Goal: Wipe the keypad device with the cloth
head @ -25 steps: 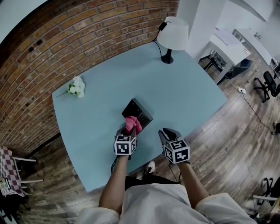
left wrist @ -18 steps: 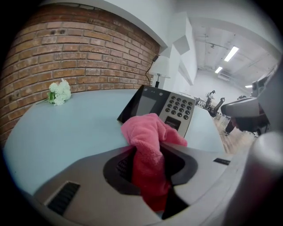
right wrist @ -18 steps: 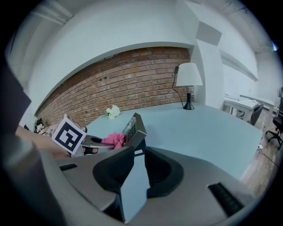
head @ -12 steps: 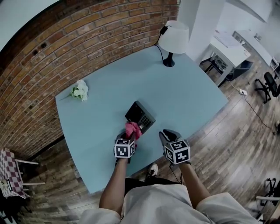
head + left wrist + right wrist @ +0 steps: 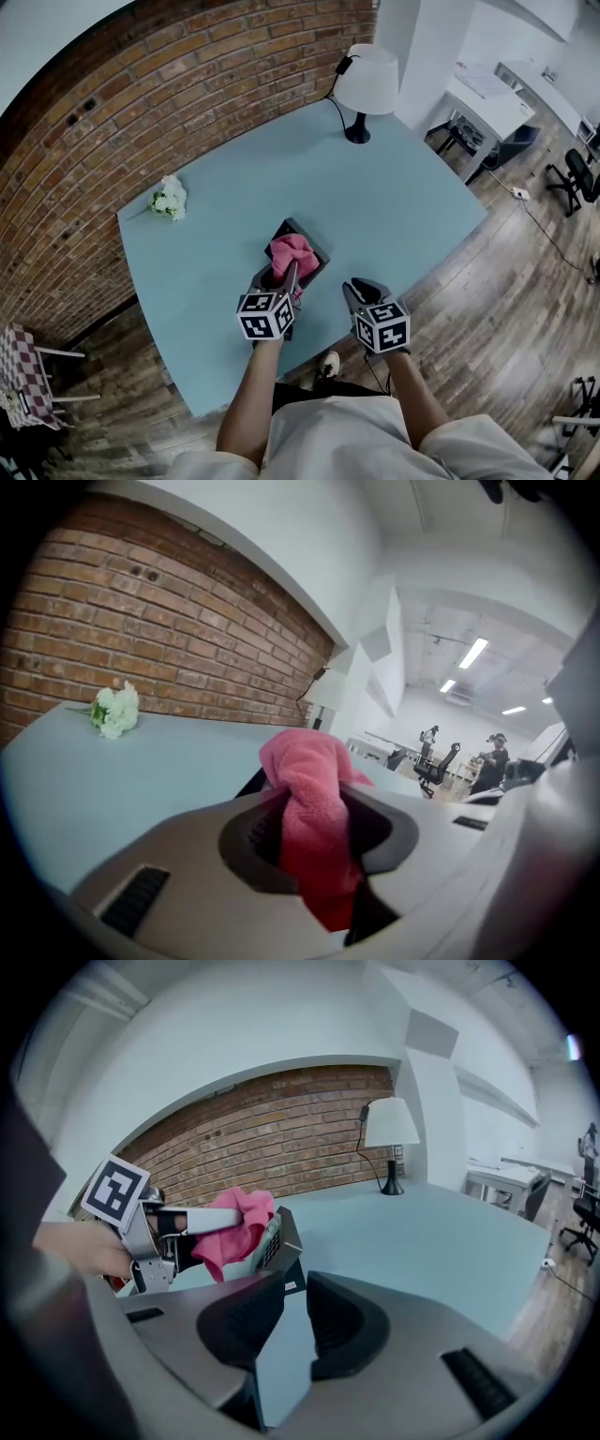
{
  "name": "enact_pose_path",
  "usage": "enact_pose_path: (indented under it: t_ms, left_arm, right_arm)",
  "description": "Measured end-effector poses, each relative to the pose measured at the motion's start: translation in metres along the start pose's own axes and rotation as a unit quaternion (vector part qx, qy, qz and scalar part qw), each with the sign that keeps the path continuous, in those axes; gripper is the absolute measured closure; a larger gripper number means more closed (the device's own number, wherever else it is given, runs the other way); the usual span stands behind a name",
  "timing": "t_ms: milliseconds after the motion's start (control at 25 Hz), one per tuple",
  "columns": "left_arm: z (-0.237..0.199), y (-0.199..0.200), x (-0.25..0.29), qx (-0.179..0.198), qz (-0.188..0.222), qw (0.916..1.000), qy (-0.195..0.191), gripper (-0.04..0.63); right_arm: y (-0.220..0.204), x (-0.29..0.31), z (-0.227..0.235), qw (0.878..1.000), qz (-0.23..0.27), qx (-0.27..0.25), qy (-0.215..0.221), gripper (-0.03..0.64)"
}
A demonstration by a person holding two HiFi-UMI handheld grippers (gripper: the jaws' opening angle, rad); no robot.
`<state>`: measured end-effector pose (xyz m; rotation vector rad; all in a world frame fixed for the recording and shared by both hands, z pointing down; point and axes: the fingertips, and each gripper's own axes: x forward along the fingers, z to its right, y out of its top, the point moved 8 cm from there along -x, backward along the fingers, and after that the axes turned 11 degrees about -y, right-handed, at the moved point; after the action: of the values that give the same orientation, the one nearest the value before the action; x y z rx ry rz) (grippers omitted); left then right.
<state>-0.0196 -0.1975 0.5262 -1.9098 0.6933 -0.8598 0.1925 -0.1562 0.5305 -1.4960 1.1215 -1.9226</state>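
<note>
The dark keypad device (image 5: 313,251) lies on the light blue table (image 5: 403,197) near its front edge. A pink cloth (image 5: 292,251) covers most of the device's top. My left gripper (image 5: 284,275) is shut on the cloth (image 5: 314,799), which bulges out past the jaws and hides nearly all of the device in the left gripper view. To the right, my right gripper (image 5: 364,292) hovers above the table's front edge, shut with nothing held. From the right gripper view the device (image 5: 278,1238) shows tilted, with the cloth (image 5: 232,1227) and left gripper (image 5: 192,1221) pressed against its face.
A white-shaded lamp (image 5: 368,80) stands at the table's far right corner. A small bunch of white flowers (image 5: 168,198) lies at the far left by the brick wall. Office desks and chairs (image 5: 511,141) stand beyond the table on the right.
My left gripper has pushed the cloth forward, from the device's near edge up over its top. The right gripper has hardly moved.
</note>
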Motion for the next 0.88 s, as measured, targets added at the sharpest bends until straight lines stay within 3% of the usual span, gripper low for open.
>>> enact_pose_path:
  t_ms: [280, 440, 600, 880]
  left_arm:
    - [0.029, 0.001, 0.032, 0.075, -0.034, 0.9962, -0.028, 0.448]
    - [0.034, -0.015, 0.044, 0.084, -0.064, 0.9939, -0.031, 0.446]
    - [0.032, -0.024, 0.043, 0.083, -0.053, 0.9948, -0.028, 0.446]
    - [0.029, -0.037, 0.039, 0.104, -0.072, 0.9919, -0.017, 0.446]
  right_arm:
    - [-0.008, -0.004, 0.009, 1.0, -0.008, 0.008, -0.006, 0.518]
    - [-0.01, -0.005, 0.017, 1.0, -0.015, 0.012, -0.013, 0.518]
    - [-0.012, -0.005, 0.022, 1.0, -0.019, 0.013, -0.017, 0.518]
    - [-0.017, 0.001, 0.023, 0.999, -0.029, 0.022, -0.014, 0.52]
